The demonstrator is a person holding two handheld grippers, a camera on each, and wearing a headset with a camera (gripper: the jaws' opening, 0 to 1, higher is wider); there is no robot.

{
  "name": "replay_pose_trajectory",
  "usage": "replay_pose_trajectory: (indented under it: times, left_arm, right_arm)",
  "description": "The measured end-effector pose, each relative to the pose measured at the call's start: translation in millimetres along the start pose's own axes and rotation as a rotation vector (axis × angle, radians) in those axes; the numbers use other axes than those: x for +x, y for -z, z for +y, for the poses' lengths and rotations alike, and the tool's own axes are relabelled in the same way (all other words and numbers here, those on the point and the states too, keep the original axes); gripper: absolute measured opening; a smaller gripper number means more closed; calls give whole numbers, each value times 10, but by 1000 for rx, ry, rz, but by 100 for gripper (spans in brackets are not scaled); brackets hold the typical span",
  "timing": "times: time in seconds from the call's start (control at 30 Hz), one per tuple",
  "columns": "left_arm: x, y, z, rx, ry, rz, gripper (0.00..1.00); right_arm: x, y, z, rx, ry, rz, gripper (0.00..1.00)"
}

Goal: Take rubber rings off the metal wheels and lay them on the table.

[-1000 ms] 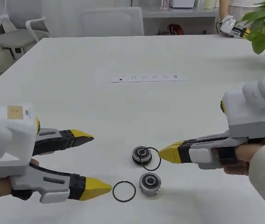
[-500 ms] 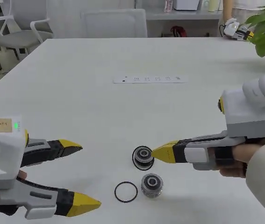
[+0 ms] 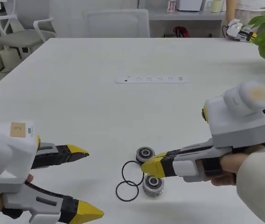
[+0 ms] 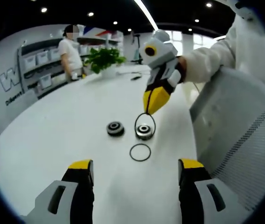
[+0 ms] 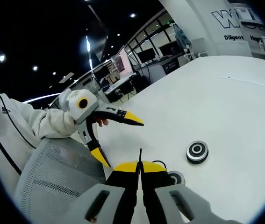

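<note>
Our right gripper point(image 3: 145, 166) has its jaws pressed together on the pinched ring point(image 3: 132, 173), which hangs from the yellow tips out to our left. In the right gripper view the ring stands edge-on as a black sliver between the closed jaws. The near wheel point(image 3: 153, 183) sits just beside and below the tips, and the far wheel point(image 3: 145, 154) just beyond them. Both look bare of rubber. The laid ring point(image 3: 127, 191) lies flat on the table point(image 3: 99, 102), and its edge meets the hanging loop in the head view. From the left gripper view the loop seems to frame the near wheel, so we cannot tell whether it is clear. We judge that bare table for the set-down lies leftward, toward our left gripper point(image 3: 85, 183), which is spread wide, empty and well apart
</note>
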State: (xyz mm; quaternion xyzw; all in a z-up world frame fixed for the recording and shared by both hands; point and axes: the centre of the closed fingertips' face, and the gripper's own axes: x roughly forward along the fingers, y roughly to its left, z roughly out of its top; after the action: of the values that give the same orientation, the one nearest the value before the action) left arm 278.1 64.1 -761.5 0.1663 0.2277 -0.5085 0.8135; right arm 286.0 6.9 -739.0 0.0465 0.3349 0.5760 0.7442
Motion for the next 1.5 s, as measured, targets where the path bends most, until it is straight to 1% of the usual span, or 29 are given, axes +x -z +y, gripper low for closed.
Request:
replay_pose_trajectory:
  times: [0.1,0.2,0.3,0.33,0.5,0.7,0.87,0.9,0.97,1.07,1.23,1.4,1.5]
  left_arm:
    - [-1,4,4,1,-3,2,75]
    - [-2,-4,7,6,-6,0,76]
    - [0,-6,-1,7,-3,0,76]
    - [0,-4,-2,9,-2,1,76]
    - [-4,-6,1,8,-4,-1,75]
    - [-8,-11,1,11,-4,-2,75]
    - [-6,-6,-6,11,0,1,75]
    - [-6,-5,-6,12,0,1,75]
    - [-6,-7,-5,11,0,0,75]
    - [-4,-6,-6,11,1,1,75]
    - [9,6,-22,14,8,8,75]
    - [13,13,-21,13,8,11,75]
    - [16,15,-23,12,10,12,75]
  right_arm:
    - [30,24,30,-5,-8,11,0]
    - [47,54,26,-12,-9,22,0]
    - [84,79,59,0,-21,30,0]
    - [102,98,84,1,-30,40,0]
    - [167,180,122,-15,-38,75,0]
    - [253,344,99,-20,-45,139,0]
    - [295,415,98,-34,-43,167,0]
    - [296,428,81,-41,-33,175,0]
    - [296,427,34,-54,-10,176,0]
    - [303,418,12,-43,-9,167,0]
    - [314,450,-44,-54,14,172,0]
    - [317,426,-90,-59,34,162,0]
    - [318,435,-117,-70,45,164,0]
